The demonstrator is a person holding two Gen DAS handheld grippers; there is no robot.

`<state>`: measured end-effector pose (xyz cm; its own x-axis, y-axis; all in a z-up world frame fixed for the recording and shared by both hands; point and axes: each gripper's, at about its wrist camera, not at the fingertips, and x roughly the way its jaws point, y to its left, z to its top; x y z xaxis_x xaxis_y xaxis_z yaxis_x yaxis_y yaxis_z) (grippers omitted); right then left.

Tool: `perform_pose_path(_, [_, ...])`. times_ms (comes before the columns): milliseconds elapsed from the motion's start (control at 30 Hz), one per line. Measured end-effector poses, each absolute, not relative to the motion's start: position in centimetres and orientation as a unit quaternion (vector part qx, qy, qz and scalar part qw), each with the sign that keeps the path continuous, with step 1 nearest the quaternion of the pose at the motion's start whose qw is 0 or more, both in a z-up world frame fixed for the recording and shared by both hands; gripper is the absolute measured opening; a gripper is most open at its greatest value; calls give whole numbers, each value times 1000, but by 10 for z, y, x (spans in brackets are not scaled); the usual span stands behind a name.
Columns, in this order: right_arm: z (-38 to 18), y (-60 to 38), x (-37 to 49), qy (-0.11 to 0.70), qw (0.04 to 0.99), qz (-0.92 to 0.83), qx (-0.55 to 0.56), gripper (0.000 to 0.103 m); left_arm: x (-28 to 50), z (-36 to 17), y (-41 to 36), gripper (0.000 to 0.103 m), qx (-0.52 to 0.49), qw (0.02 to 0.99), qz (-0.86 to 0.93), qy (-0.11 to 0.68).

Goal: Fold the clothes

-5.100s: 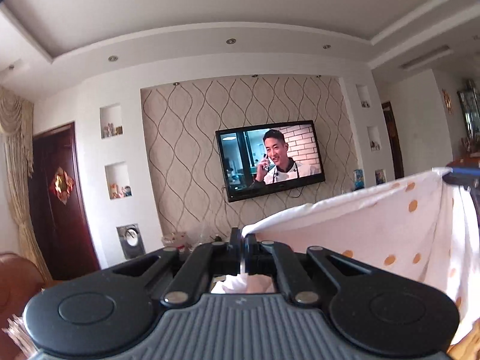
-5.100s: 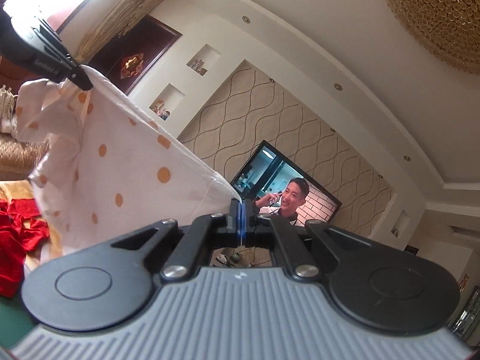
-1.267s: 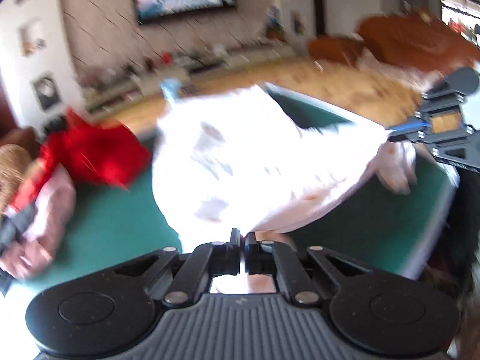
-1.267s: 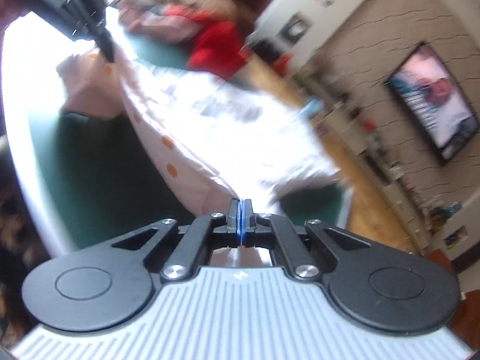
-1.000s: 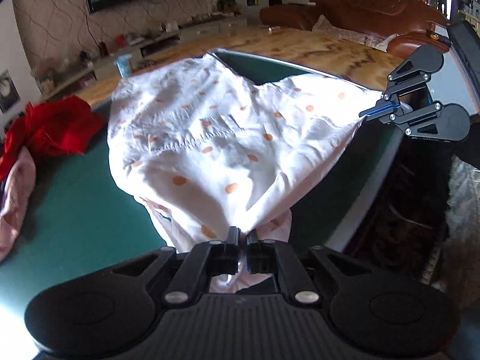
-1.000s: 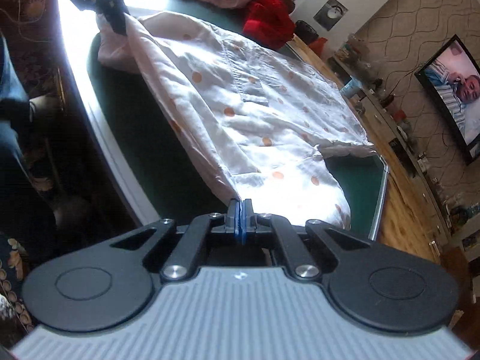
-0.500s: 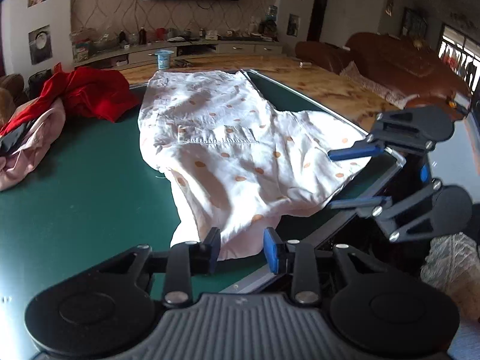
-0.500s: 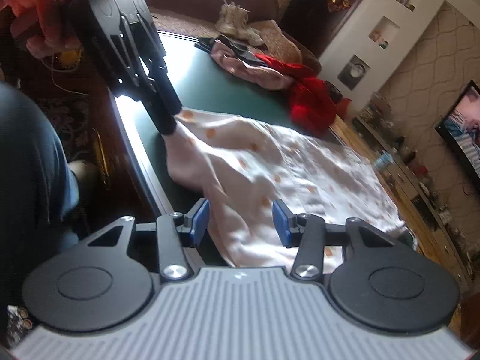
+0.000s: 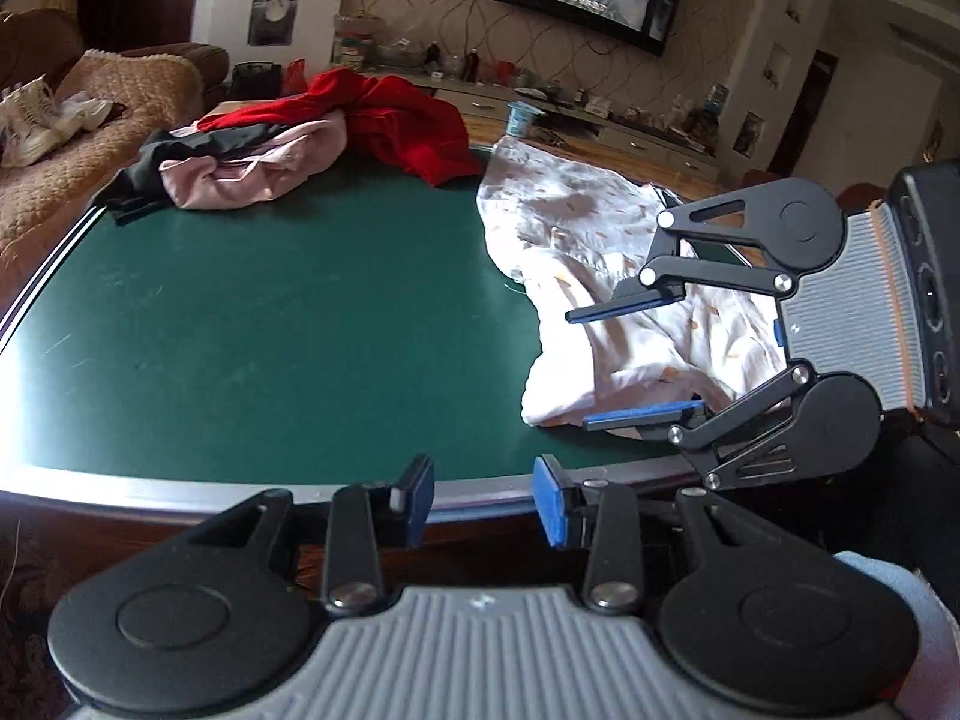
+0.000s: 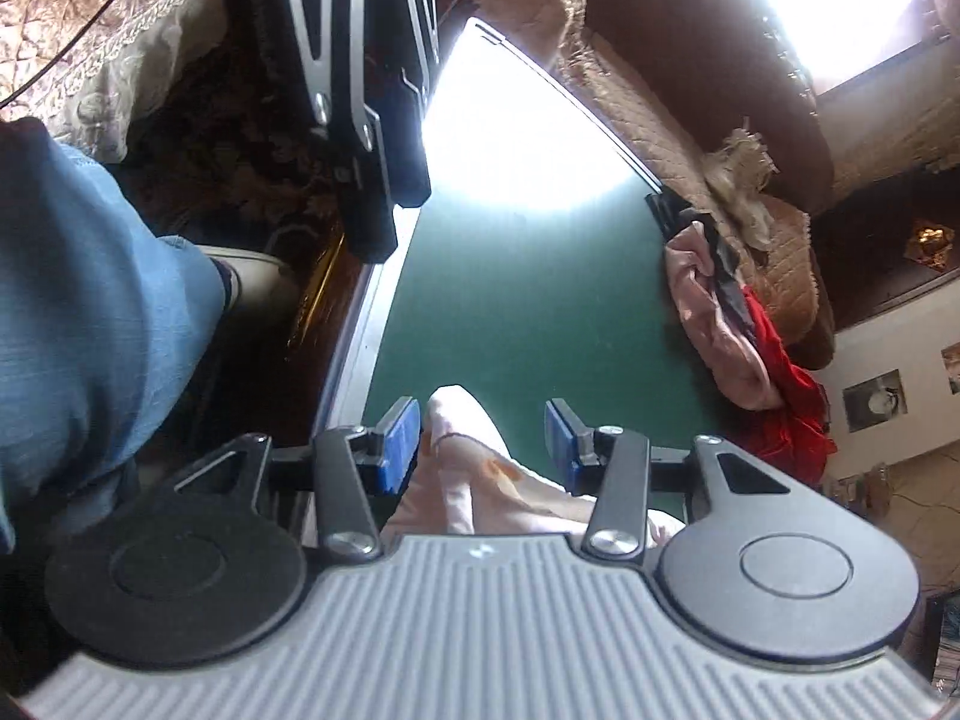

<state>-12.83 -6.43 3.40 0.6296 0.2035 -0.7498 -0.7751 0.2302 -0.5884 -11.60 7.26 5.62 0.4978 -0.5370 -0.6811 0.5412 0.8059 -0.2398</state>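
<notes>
A white garment with orange dots (image 9: 600, 252) lies crumpled on the right part of the green table (image 9: 270, 312), one edge at the near rim. My left gripper (image 9: 485, 501) hovers over the table's near edge, left of the garment. Its jaws are opening and nothing is between them. My right gripper (image 9: 577, 369) stands open over the garment's near corner. In the right wrist view that corner (image 10: 462, 462) lies loose between the blue pads (image 10: 399, 444) of the right gripper (image 10: 480, 441), which do not press on it.
A heap of red (image 9: 408, 126), pink (image 9: 258, 168) and black clothes sits at the table's far side. A sofa with a brown cover (image 9: 72, 138) stands to the left. A person's leg in blue jeans (image 10: 90, 330) is beside the table's near edge.
Both grippers have opened and let go of the garment, which has dropped onto the table. Both have rolled and swung sideways; the left one now faces the bare green surface.
</notes>
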Motion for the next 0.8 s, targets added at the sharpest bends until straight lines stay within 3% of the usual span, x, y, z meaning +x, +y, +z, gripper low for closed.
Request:
perform_pose_path(133, [30,-55,-110,315,718,353,-510,52,-119,57,80,45,-20,870,-303,390])
perform_pose_path(200, [29,-60,-105,323,723,337,-508,13,-119,55,78,45,-19,867,-305,393])
perform_pose_path(300, [41,-79,-99,335,758,314,-463,12,-118,50,71,45,-18,860,-319,397])
perform_pose_path(600, [117,-201,-88,311,916,245,-61,12,-102,51,11,50,19,843,-397,363])
perform_pose_path(800, [116,-231,-94,282,932,229,1,12,-76,47,-32,50,52,830,-429,353])
